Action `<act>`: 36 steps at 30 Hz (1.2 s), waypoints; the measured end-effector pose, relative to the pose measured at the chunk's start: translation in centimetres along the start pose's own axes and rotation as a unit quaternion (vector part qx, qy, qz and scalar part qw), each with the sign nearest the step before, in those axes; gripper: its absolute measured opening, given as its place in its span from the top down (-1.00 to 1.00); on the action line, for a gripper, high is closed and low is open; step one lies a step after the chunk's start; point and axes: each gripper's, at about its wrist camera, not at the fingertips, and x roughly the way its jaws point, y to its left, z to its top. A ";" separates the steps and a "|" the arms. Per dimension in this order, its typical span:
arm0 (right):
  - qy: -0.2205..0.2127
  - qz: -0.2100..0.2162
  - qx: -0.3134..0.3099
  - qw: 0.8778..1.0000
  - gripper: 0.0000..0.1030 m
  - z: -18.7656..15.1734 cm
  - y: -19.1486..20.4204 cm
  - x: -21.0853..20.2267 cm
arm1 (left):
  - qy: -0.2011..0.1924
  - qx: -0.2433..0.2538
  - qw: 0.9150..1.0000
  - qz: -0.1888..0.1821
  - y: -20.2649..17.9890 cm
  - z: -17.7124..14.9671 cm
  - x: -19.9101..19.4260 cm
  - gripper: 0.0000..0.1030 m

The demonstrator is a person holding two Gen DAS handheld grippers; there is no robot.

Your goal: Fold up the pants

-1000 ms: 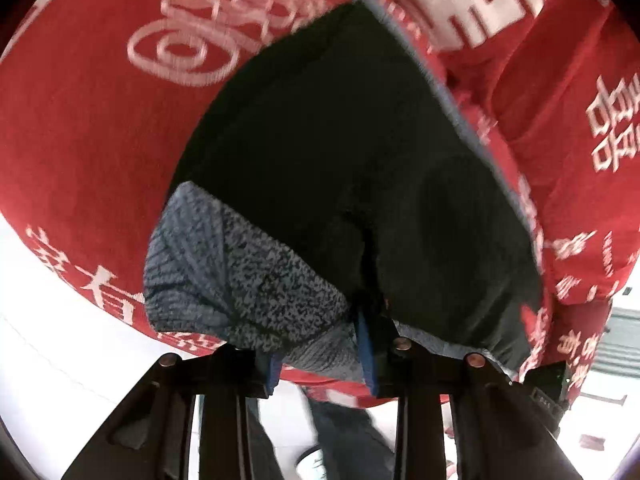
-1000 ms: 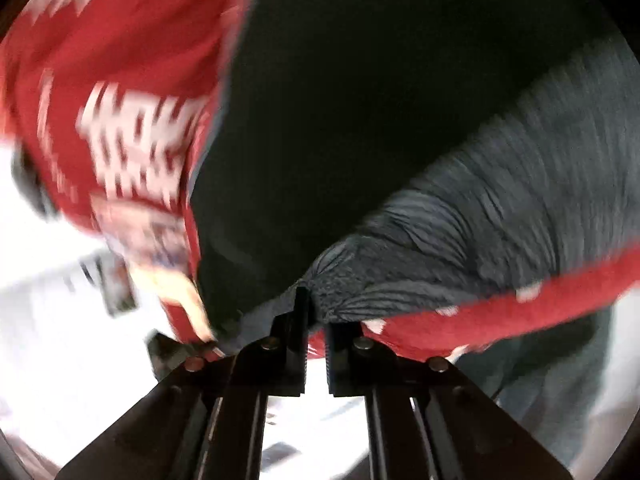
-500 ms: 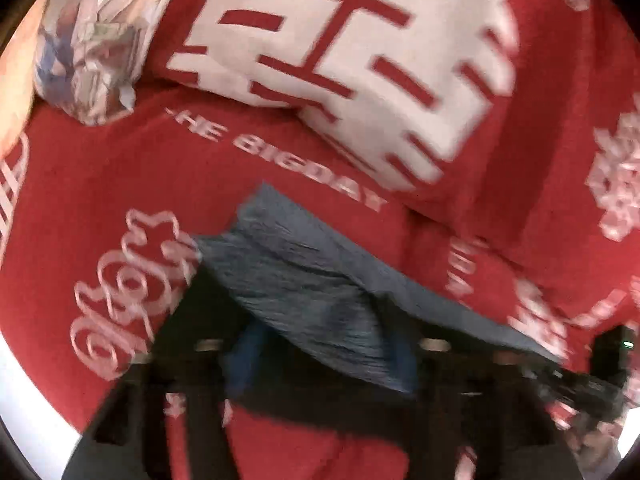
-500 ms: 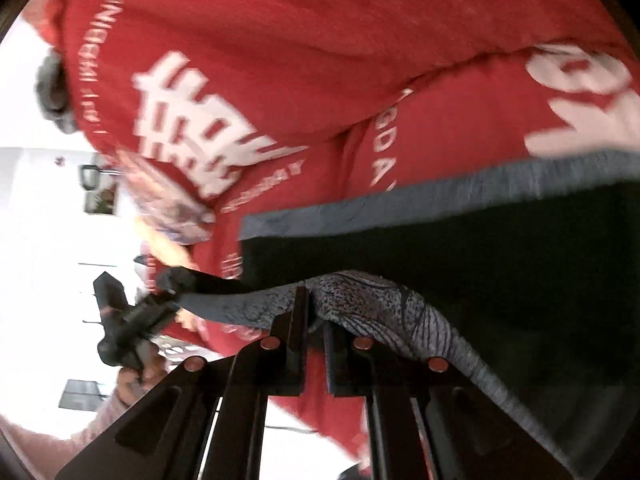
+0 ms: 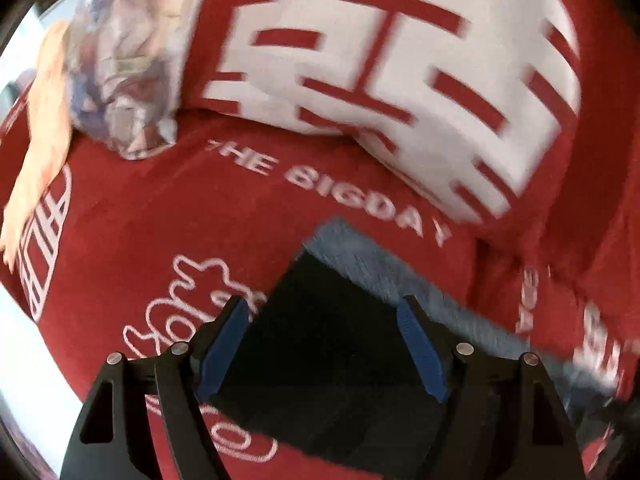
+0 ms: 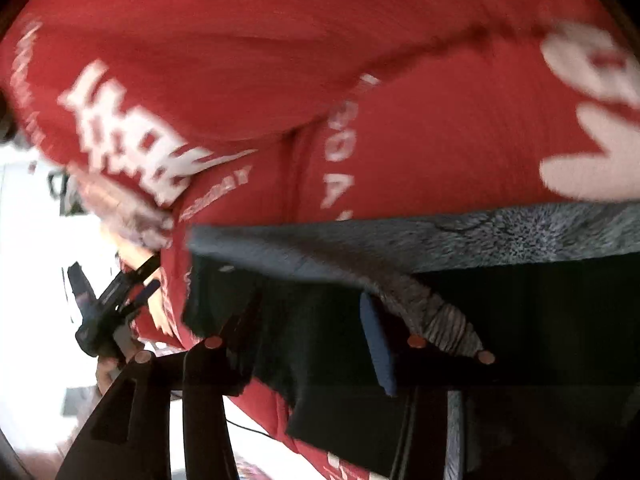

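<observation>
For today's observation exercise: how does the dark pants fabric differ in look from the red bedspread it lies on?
The pants are plain black with a speckled grey band along one edge; the red bedspread carries white lettering and symbols. The pants cover a small patch near the grippers; the bedspread fills most of both views. Both are soft cloth, and both look blurred.

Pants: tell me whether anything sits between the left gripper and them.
Nothing visible does. The left gripper is open right over the pants, which lie on the red bedspread; its blue pads straddle the dark fabric. The pillow and the patterned cloth lie well beyond the pants.
</observation>
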 end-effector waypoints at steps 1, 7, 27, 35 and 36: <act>0.007 0.009 -0.012 1.000 0.00 -0.8 0.7 -0.3 | 0.014 0.019 1.000 -0.004 -1.2 -0.9 0.5 -0.52; 0.048 -0.089 -0.010 0.995 0.08 -1.6 -1.8 2.7 | 0.072 0.105 0.991 0.048 -7.5 -6.2 6.2 -0.52; -0.123 -0.117 0.216 0.962 -0.33 -20.0 -16.7 -19.3 | 0.179 0.312 0.910 -0.205 -29.9 -20.4 -1.2 -0.52; -0.152 -0.149 0.317 0.924 -0.33 -32.8 -20.5 -20.3 | 0.224 0.342 0.879 -0.246 -34.5 -26.9 -0.7 -0.52; -0.159 -0.149 0.327 0.920 -0.33 -34.1 -21.0 -20.2 | 0.227 0.340 0.878 -0.248 -34.7 -27.1 -0.6 -0.52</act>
